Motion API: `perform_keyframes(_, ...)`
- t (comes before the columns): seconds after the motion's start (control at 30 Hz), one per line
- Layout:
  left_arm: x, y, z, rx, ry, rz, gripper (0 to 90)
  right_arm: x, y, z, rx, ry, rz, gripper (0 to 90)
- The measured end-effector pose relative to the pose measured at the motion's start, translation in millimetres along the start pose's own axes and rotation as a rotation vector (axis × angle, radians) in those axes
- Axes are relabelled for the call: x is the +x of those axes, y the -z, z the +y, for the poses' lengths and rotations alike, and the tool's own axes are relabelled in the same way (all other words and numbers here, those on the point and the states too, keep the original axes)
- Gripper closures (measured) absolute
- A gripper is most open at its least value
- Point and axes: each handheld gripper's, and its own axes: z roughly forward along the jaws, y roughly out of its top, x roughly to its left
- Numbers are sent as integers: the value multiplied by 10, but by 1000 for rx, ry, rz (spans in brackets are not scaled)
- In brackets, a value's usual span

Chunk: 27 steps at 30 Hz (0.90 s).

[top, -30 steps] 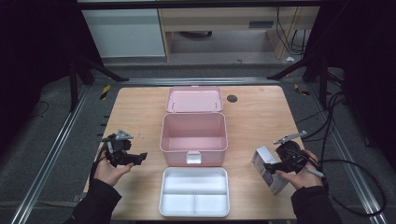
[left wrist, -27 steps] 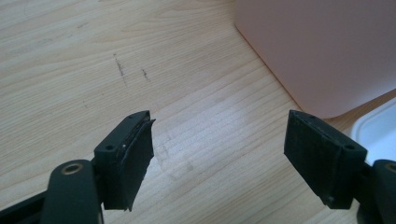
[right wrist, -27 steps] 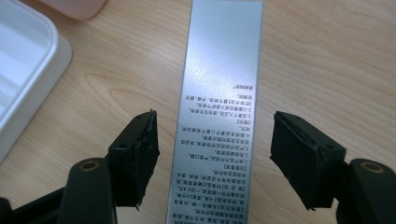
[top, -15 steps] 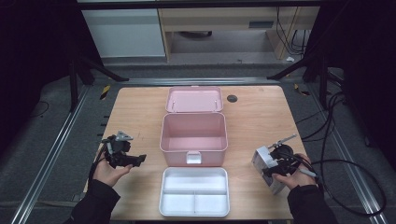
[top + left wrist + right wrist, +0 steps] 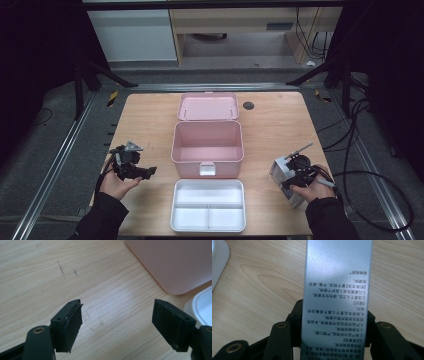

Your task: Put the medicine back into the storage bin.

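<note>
At the left of the wooden worktop [image 5: 150, 120], the left tool [image 5: 142, 171] rests in the person's left hand [image 5: 116, 182], near the front-left corner of the pink box, with its tip turned toward the right. In the left gripper view its two black jaws stand well apart, with only bare wood between them, and the rounded corner of the pink box [image 5: 175, 262] and an edge of the white tray [image 5: 200, 305] show at the right. In the middle of the worktop the pink box [image 5: 207, 148] stands open and empty, its latch tab facing the near edge. Its pink lid [image 5: 208, 106] lies flat just behind it on the far side, inner face up. Just in front of the box, at the near edge, the white tray [image 5: 208, 205] lies with its dividers marking off one long compartment and two smaller ones. A small dark round mark [image 5: 248, 105] sits on the worktop to the right of the lid. At the right, well apart from the box, the person's right hand [image 5: 312, 189] holds the right tool [image 5: 292, 176] down over a silver carton [image 5: 281, 172] that lies on the worktop near the right edge. In the right gripper view the silver carton [image 5: 338, 285] runs straight up between the jaws, its printed face turned to the camera with the text upside down. The jaws have just been closing, and their pads now sit against the two long sides of the carton, clamped on it.
</note>
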Motion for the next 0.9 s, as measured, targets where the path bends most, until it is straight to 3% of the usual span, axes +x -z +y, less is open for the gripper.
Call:
perform_keyframes(0.13, -2, -7, 0, 6, -5, 3, 240, 7, -36, 36, 34, -11, -5, 548)
perform_keyframes(0.4, 11, -21, -3, 15, -10, 2, 247, -21, -24, 67, 50, -24, 6, 571)
perform_keyframes(0.57, 5, -18, -2, 13, -11, 4, 248, -52, 110, 90, 15, -29, 8, 574)
perform_keyframes(0.9, 9, -28, -2, 18, -14, 3, 251, -35, 439, 241, -53, 10, 12, 574)
